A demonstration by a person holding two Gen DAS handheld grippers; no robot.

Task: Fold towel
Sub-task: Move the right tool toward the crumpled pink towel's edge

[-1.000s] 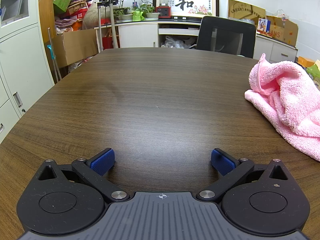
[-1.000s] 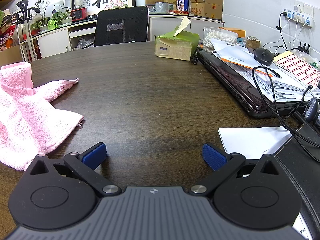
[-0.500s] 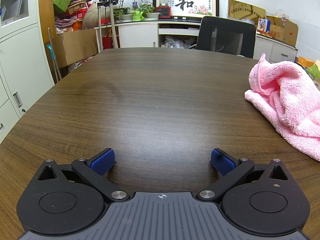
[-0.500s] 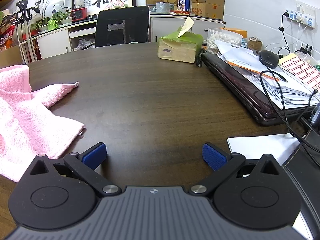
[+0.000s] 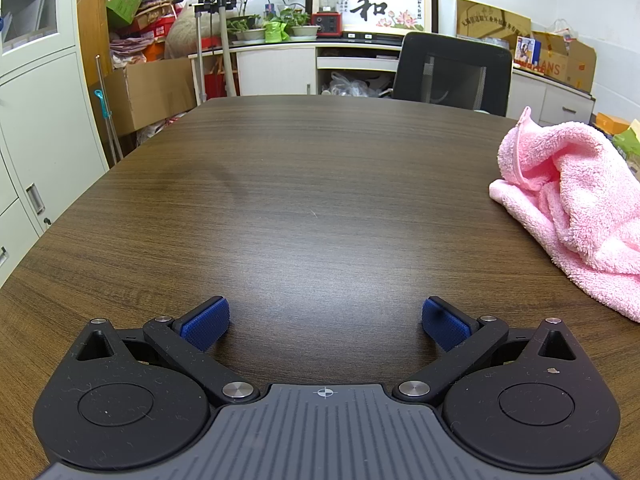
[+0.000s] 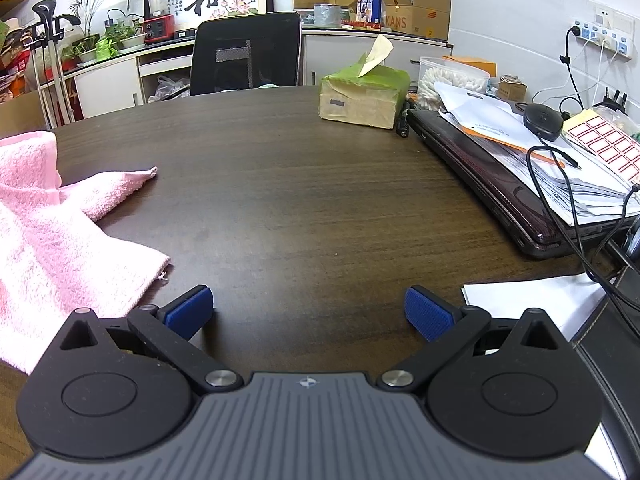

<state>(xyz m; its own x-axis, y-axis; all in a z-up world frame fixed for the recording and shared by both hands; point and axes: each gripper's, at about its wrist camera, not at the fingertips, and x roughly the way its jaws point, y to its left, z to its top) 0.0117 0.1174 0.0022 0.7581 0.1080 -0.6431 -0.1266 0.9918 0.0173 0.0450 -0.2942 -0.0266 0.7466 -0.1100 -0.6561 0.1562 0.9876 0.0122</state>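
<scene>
Pink fluffy terry towel [image 6: 52,240] lies crumpled in heap on dark wood-grain counter [image 5: 312,184], between both tools; no fold made yet, whole task remains. Left hand-held gripper [image 5: 325,322] spread wide, empty. Right hand-held gripper [image 6: 308,312] also spread wide, empty, just beside towel edge.

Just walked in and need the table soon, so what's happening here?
A person holds a gripper in each hand over the table. Both the left gripper and right gripper are open and hold nothing. The pink towel lies crumpled between them, not yet folded or touched.
</scene>
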